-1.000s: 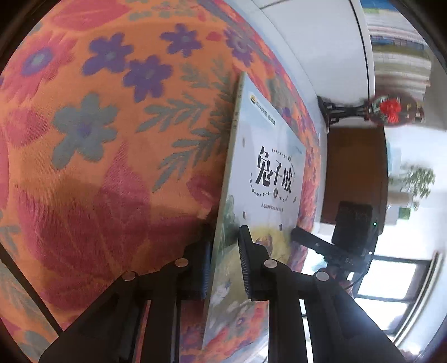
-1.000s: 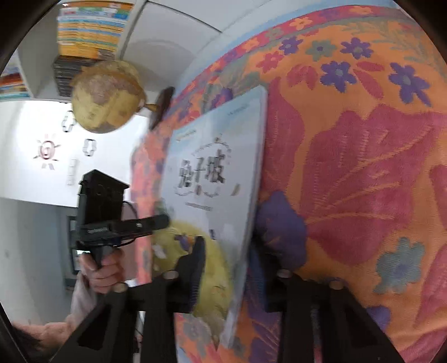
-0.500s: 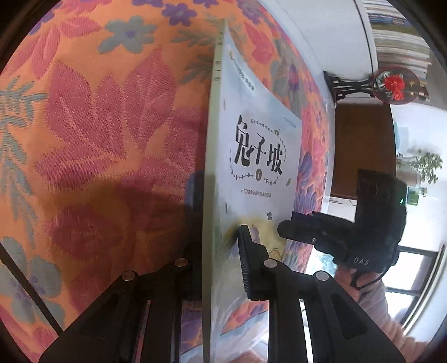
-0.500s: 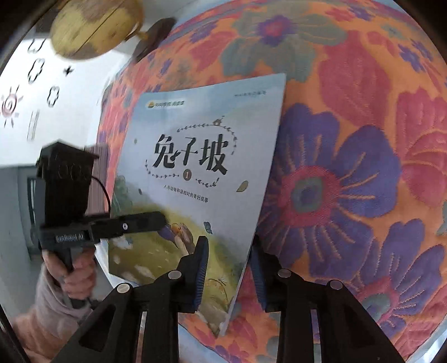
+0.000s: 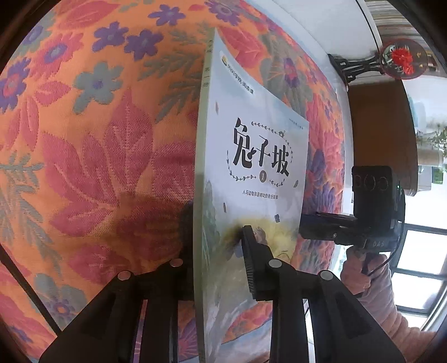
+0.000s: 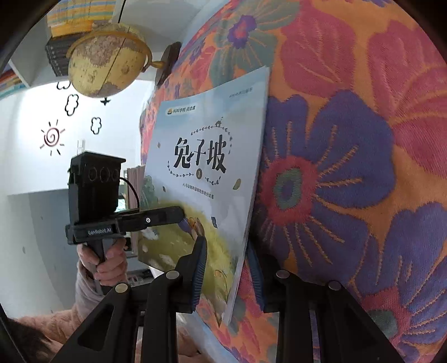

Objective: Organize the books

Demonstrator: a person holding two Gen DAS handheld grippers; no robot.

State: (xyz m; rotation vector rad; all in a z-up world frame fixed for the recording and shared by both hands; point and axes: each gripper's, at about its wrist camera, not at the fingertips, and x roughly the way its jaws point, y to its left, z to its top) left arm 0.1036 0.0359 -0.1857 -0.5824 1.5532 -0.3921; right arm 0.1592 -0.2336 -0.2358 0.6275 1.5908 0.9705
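Observation:
A thin picture book with a pale blue cover and black Chinese title is held up on edge over the floral cloth. My left gripper grips it at the spine side near the bottom, one finger hidden behind the book; its jaws are opening slightly, pads still on the cover. My right gripper is shut on the book at its opposite bottom edge, its jaws closing slightly. Each view shows the other gripper reaching onto the cover, held by a hand in a pink sleeve.
The orange cloth with red and purple flowers covers the table. A globe and stacked books on a white shelf lie beyond it. A red flower ornament, a brown cabinet and a window sit on the other side.
Both grippers stayed on the book while it tilted up from the cloth. The right gripper came into the left view beside the cover, and the globe returned to the right view.

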